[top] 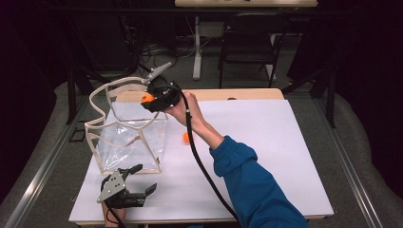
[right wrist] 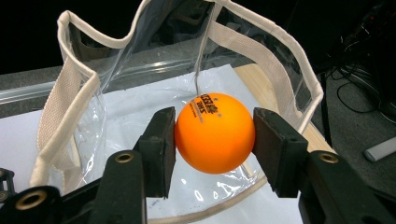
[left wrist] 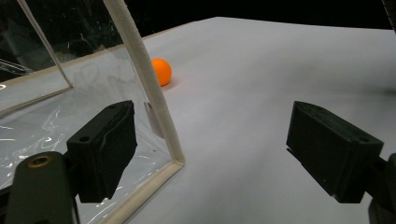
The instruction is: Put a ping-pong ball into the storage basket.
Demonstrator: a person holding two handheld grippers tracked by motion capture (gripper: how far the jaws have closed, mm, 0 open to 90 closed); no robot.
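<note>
A clear plastic bag with cream fabric trim stands open on the white table, also seen as the bag and the bag's corner. My right gripper is shut on an orange ball with black print, held over the bag's mouth; in the high view this ball sits at the right gripper above the bag's far rim. A second orange ball lies on the table right of the bag, also seen as the ball. My left gripper is open, low beside the bag's near corner.
A folding chair and a table leg stand on the floor beyond the table. Cables lie on the floor at the back. The right gripper's black cable trails across the table.
</note>
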